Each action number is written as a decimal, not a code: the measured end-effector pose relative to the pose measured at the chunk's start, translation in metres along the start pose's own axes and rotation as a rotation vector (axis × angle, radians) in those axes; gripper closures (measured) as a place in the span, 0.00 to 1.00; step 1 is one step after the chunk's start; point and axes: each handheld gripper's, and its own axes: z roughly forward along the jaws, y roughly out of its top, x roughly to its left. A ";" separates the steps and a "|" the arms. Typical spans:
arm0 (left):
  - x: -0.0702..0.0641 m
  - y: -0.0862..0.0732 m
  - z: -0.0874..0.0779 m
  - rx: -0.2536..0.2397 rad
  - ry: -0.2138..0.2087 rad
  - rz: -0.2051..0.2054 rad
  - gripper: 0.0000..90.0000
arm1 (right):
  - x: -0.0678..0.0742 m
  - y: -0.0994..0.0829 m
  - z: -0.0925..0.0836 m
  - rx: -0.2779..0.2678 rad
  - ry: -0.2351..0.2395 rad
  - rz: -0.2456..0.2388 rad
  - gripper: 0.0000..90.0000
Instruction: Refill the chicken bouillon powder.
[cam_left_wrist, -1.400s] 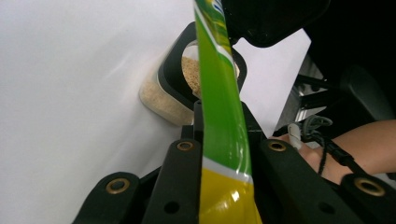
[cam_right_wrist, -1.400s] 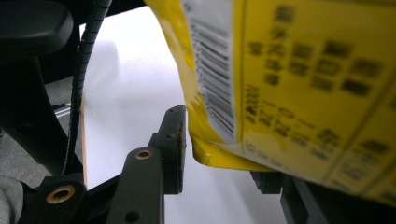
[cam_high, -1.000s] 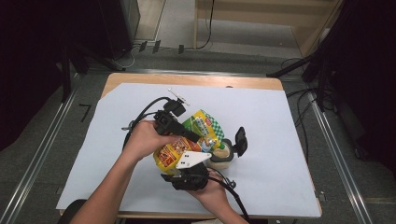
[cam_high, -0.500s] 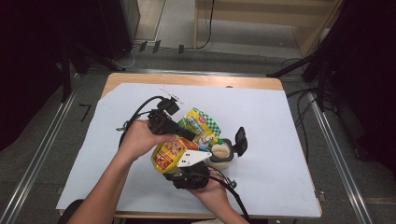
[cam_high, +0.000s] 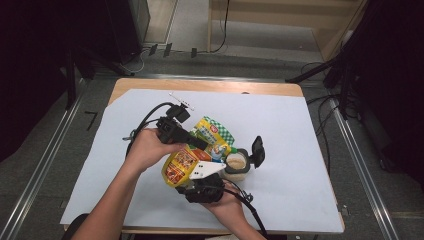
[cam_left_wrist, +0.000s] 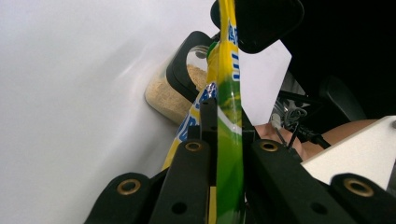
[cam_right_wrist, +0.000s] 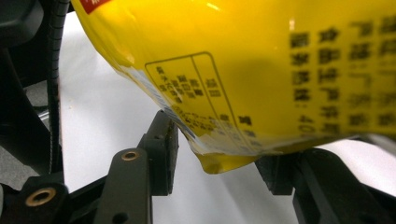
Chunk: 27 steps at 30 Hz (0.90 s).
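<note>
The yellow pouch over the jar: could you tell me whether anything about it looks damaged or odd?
Yes. The yellow pouch has a torn, crumpled bottom corner hanging between the open jaws of the right claw. The left claw pinches its top edge, holding it tilted above the open jar of tan powder. No spill shows on the white table cover.

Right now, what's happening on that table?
A person works two hand-held grippers over a white-covered table. The left gripper is clamped on the edge of a yellow and green printed food pouch, holding it tilted above a small clear jar of tan powder whose black flip lid stands open. The right gripper has its jaws either side of the pouch's bottom corner, not pressing it; they have just been opening.
</note>
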 end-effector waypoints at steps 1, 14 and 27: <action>0.000 0.000 0.000 0.001 0.002 0.003 0.99 | 0.000 0.000 0.000 0.000 -0.002 0.000 0.60; -0.001 0.002 0.007 -0.019 0.030 0.014 0.98 | -0.003 -0.004 0.003 0.014 -0.025 0.021 0.58; 0.008 -0.003 -0.003 -0.031 -0.012 -0.022 0.99 | 0.001 -0.004 0.005 0.029 -0.037 -0.012 0.55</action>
